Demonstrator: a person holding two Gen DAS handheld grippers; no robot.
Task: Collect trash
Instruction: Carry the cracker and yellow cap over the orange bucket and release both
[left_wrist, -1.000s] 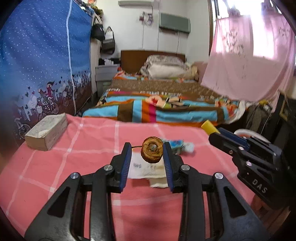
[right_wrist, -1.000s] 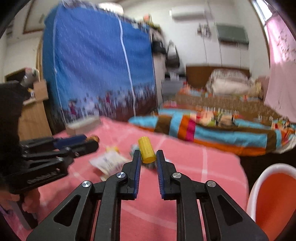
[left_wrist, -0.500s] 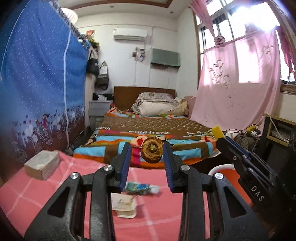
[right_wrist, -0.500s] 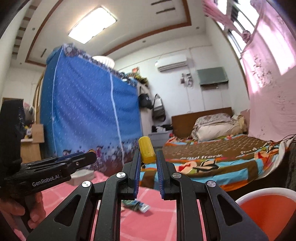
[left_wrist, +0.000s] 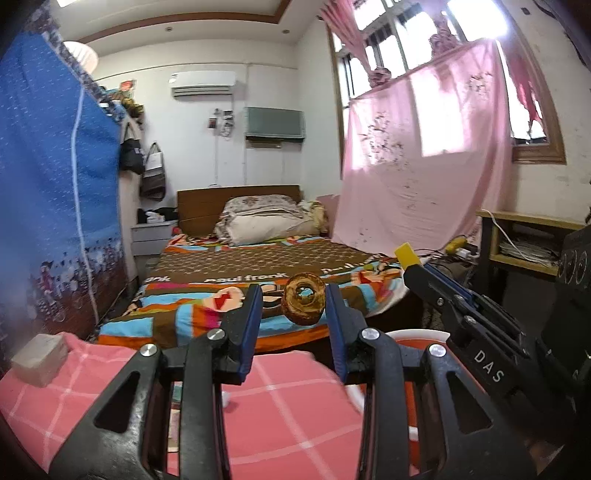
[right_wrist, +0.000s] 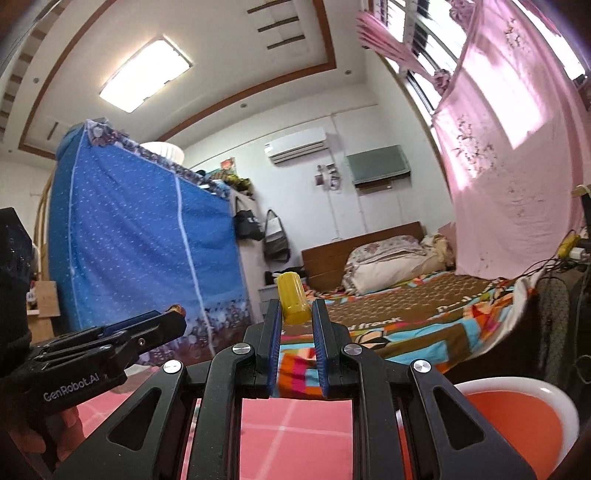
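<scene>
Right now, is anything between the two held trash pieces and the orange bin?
Nothing visible. The left hand-held gripper holds the brown crusty ring, the right hand-held gripper the yellow plastic cap. The white-rimmed orange bin sits open, below and to the right of both, past the pink checked tablecloth edge.

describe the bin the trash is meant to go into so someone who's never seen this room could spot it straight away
Start at the table with the pink checked cloth in front of the bed with the striped multicoloured blanket. At the table's right edge, low down, stands a round plastic bin with an orange inside and a white rim. It is the only open round container there, unlike the small grey box on the cloth's far left.
</scene>
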